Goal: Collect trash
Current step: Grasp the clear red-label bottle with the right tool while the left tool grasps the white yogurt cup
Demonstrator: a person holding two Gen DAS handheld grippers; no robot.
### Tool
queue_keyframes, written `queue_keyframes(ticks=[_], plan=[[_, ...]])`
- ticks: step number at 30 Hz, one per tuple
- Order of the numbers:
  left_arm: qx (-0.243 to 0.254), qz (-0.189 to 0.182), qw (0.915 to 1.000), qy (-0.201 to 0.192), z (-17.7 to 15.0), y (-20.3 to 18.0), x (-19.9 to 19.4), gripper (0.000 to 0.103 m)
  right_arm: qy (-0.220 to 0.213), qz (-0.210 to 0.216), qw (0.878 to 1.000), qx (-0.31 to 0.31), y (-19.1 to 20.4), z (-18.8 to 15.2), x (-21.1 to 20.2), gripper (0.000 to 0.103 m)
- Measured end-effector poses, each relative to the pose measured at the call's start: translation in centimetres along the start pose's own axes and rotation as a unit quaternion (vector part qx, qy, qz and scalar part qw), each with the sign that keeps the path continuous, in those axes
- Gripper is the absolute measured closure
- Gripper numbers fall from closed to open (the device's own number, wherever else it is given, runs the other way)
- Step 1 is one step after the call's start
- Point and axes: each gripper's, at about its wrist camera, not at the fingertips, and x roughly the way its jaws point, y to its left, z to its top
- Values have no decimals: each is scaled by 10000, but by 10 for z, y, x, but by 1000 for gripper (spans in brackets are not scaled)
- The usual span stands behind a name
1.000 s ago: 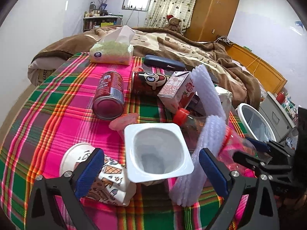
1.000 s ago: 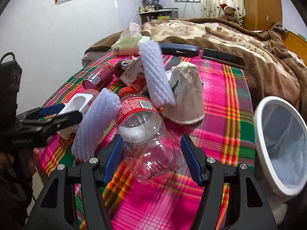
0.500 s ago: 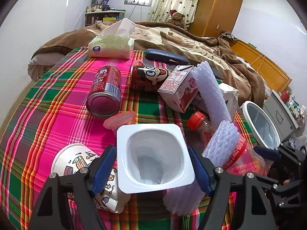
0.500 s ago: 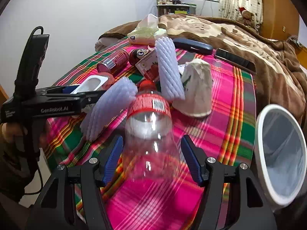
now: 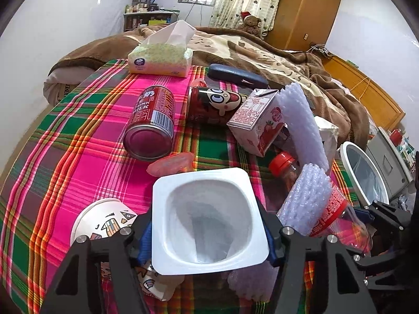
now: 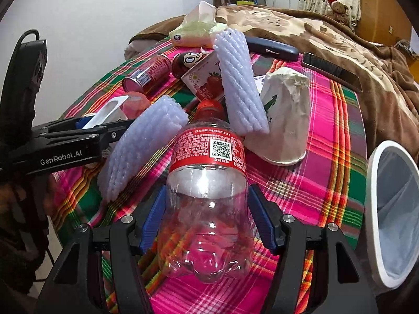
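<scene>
Plaid cloth in pink, green and orange covers the surface, with a brown blanket on the bed behind it. The left tool is clamped on a white plastic yogurt cup, its blue pads pressed against both sides under the squarish rim; the cup is empty and its mouth faces the camera. Beneath it lies a printed paper cup on its side. The right tool grips a clear plastic bottle near its base; the bottle has a red cap, a red label with a QR code, and looks empty, pointing away over the cloth. Two white foam net sleeves lie just beside its neck, one leaning on an upturned white paper cup. Farther back lie a red milk can on its side, a red cartoon-face can, a strawberry milk carton and a tissue pack. A white-rimmed bin stands off the right edge of the surface.
</scene>
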Motion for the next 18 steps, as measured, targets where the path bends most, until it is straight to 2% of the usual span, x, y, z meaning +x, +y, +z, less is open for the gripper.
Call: queue_keyframes(ticks=[11,18], plan=[[68,-1,9998,-161,-1,-2,-12,39,-292,-26,9993,216,-2,-5,-9,40],[331,-448,9977,-381,-5,-7,-41,39,-554,131,9966,598,-12,-16,-22,40]])
